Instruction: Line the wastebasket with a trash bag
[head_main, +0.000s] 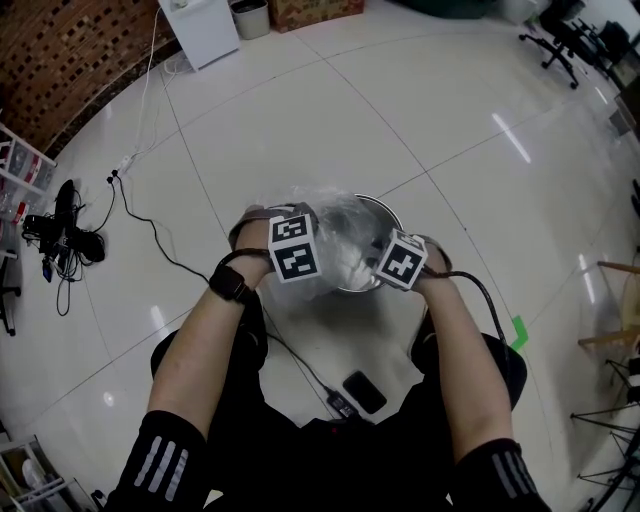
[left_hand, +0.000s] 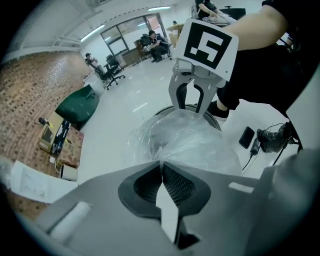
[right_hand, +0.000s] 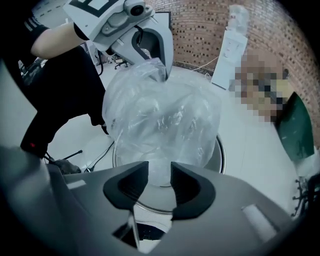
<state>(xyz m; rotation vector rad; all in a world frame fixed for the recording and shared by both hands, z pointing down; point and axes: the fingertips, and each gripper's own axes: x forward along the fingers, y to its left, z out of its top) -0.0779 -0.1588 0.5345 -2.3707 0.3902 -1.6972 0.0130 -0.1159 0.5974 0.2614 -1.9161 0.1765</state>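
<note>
The left gripper (left_hand: 161, 165) has its jaws pressed together on a fold of the clear trash bag (right_hand: 160, 115). It holds this edge up above the round metal wastebasket (right_hand: 220, 156), so the bag stands puffed over the opening with its lower part inside the rim. The right gripper (right_hand: 160, 176) is at the opposite side of the wastebasket with its jaws spread; the thin film lies just in front of them and the pads do not press on it. The wastebasket stands on the white tiled floor (head_main: 420, 130), just in front of the person's knees.
</note>
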